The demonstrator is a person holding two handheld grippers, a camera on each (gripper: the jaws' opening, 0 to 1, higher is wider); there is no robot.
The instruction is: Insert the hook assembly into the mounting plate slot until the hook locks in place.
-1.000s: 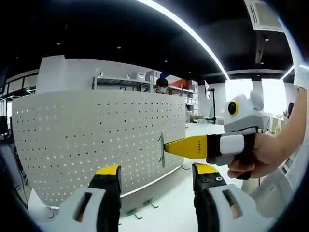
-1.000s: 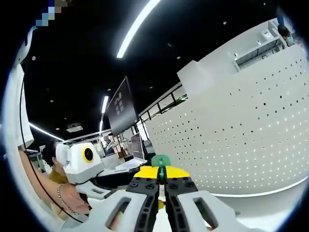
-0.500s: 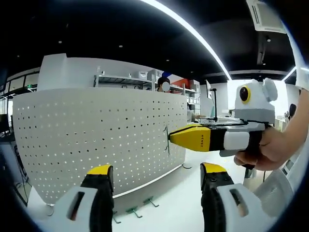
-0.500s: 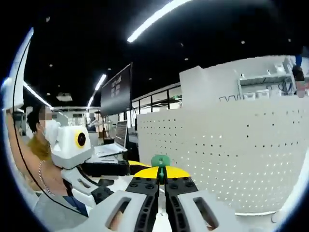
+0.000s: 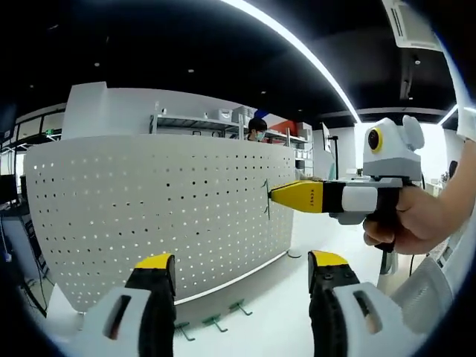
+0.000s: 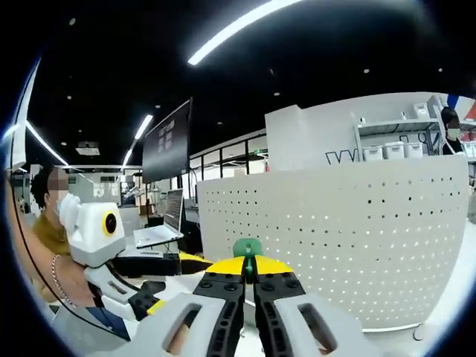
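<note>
Holding a small green wire hook [image 5: 267, 199] in its pressed-together yellow-tipped jaws, the right gripper [image 5: 277, 195] has the hook at the face of the upright white perforated mounting plate [image 5: 149, 216]; whether it has entered a hole I cannot tell, so locking looks undone. The left gripper [image 5: 242, 271] hangs spread and empty below. Spare green hooks [image 5: 216, 323] lie at the plate's foot in the left gripper view; the right gripper view instead shows the hook's green top [image 6: 247, 248] between the closed jaws.
</note>
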